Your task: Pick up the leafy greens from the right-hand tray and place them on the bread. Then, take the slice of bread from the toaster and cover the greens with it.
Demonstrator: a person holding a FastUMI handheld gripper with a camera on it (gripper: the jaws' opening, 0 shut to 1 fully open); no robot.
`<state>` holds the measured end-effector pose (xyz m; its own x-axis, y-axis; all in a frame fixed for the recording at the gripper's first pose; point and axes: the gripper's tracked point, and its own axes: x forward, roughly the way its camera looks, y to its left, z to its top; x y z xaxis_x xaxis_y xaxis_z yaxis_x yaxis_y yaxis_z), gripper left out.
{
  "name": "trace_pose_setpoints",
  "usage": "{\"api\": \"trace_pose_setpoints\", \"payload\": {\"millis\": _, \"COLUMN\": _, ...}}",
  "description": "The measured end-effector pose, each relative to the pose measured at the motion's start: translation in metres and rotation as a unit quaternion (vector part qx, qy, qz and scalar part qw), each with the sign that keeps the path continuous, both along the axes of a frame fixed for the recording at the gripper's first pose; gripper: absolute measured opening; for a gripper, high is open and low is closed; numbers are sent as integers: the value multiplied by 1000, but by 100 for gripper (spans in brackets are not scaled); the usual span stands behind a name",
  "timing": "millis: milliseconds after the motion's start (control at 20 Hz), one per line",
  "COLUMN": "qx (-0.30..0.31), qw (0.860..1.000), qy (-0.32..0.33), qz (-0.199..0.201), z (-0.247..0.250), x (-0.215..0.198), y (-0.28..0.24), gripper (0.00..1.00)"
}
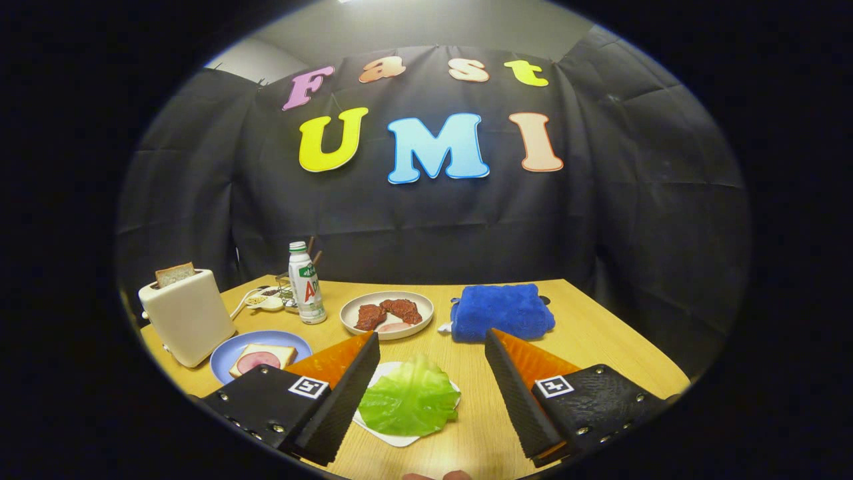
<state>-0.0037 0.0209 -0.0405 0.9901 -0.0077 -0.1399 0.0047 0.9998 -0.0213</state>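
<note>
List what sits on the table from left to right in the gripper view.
Toaster with bread slice, blue plate with bread, bottle, plate of meat, greens between the open gripper fingers, blue towel.

A black cloth wall (426, 220) is hanging across the back of the booth, its fabric creasing in long vertical folds and wrapping around both sides. Above its top edge, a plain pale grey wall (426, 23) is showing, with a lighter patch at the upper left. A bright ceiling light (346, 1) is glowing just at the top. Below the cloth, a light wooden surface (600, 333) is stretching forward, its grain catching soft, even lighting, with its far edge meeting the cloth.
</note>
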Motion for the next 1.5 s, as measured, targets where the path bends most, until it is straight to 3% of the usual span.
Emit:
{"api": "trace_pose_setpoints", "payload": {"millis": 250, "qx": -3, "qw": 998, "qy": 68, "qz": -1, "z": -25, "x": 15, "y": 10, "gripper": 97}}
{"api": "trace_pose_setpoints", "payload": {"millis": 500, "qx": -37, "qw": 993, "qy": 107, "qz": -36, "z": -49, "x": 24, "y": 11, "gripper": 97}}
{"api": "trace_pose_setpoints", "payload": {"millis": 1100, "qx": 1, "qw": 972, "qy": 235, "qz": -11, "z": -119, "x": 47, "y": 38, "gripper": 98}}
{"api": "trace_pose_setpoints", "payload": {"millis": 1150, "qx": 2, "qw": 975, "qy": 222, "qz": -13, "z": -117, "x": 53, "y": 38, "gripper": 89}}
{"api": "trace_pose_setpoints", "payload": {"millis": 1250, "qx": 2, "qw": 975, "qy": 221, "qz": -11, "z": -115, "x": 56, "y": 40, "gripper": 58}}
{"api": "trace_pose_setpoints", "payload": {"millis": 1300, "qx": 3, "qw": 975, "qy": 221, "qz": 14, "z": -118, "x": 59, "y": 47, "gripper": 56}}
{"api": "trace_pose_setpoints", "payload": {"millis": 1400, "qx": 18, "qw": 977, "qy": 214, "qz": 15, "z": -119, "x": 59, "y": 50, "gripper": 9}}
{"api": "trace_pose_setpoints", "payload": {"millis": 1500, "qx": 18, "qw": 978, "qy": 208, "qz": 19, "z": -115, "x": 58, "y": 49, "gripper": 9}}
